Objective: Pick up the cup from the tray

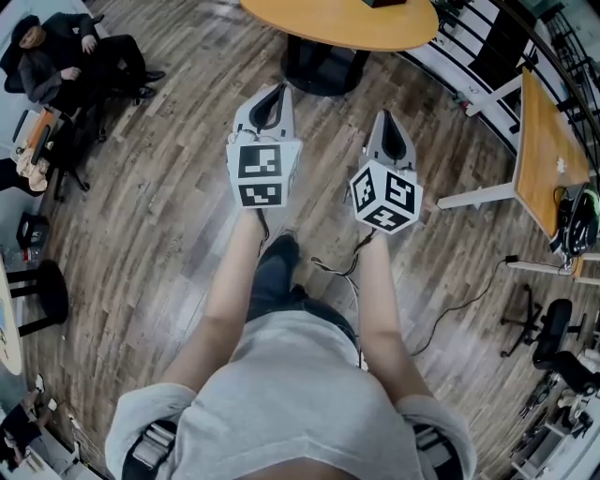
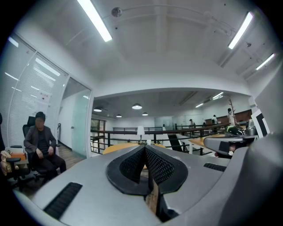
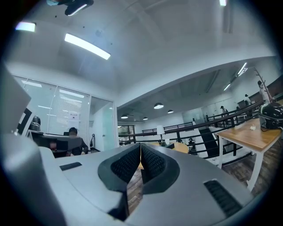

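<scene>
1. Looking down, the head view showed left tool [image 1: 279, 91] and right tool [image 1: 386, 117] above wood floor [image 1: 169, 216], near a round table [image 1: 347, 23].
2. Gripper views alone showed both tools' jaws together, empty.
3. The cup's place could not be told.

Round table [image 1: 342, 26] lies ahead, desk [image 1: 544, 141] right, seated person [image 1: 66, 58] left.

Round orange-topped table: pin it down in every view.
Head view: round orange-topped table at top centre, cut by the edge.
Left gripper view: behind the left claw tip, mostly to its left.
Right gripper view: just right of the right claw tip.
Shared landmark: black railing behind it in both gripper views.
</scene>
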A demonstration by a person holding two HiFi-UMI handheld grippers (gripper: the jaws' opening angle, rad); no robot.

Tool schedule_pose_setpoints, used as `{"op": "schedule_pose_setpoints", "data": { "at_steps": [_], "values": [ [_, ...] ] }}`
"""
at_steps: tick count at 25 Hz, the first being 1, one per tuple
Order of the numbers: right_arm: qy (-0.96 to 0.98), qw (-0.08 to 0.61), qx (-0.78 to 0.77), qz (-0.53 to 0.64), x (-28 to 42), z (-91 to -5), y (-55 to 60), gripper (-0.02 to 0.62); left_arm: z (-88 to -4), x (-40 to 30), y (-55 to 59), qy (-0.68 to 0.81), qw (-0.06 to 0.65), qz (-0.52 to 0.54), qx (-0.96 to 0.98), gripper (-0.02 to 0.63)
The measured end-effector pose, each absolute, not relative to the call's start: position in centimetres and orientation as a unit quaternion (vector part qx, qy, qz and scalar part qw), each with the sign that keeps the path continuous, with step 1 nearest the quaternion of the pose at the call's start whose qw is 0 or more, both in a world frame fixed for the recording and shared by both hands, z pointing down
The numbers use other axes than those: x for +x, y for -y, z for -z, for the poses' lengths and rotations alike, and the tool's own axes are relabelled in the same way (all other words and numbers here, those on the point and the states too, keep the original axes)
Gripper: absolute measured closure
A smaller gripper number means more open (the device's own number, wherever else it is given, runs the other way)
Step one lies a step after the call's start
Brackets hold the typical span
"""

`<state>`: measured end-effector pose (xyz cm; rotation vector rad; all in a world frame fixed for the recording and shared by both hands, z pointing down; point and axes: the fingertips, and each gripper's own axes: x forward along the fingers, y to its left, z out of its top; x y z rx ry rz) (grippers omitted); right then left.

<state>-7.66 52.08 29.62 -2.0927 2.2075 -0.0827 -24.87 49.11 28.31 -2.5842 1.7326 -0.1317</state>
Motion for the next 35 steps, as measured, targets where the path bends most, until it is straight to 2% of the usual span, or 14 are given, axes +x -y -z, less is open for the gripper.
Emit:
{"op": "schedule_pose_setpoints", "data": {
  "at_steps": [19, 35],
  "values": [
    [-0.713, 0.040, -0.700, 0.029, -7.9, -29.9, -38.3, 0.588, -29.1, -23.3, -34.1, -0.525, 0.009, 0.049, -0.850, 0.600],
    [-0.716, 0.037, -0.696, 0.036, -1.3, -30.4, -26.2, 0.588, -29.5, -17.5, -22.1, -0.537, -0.005, 0.040, -0.843, 0.600]
  ]
}}
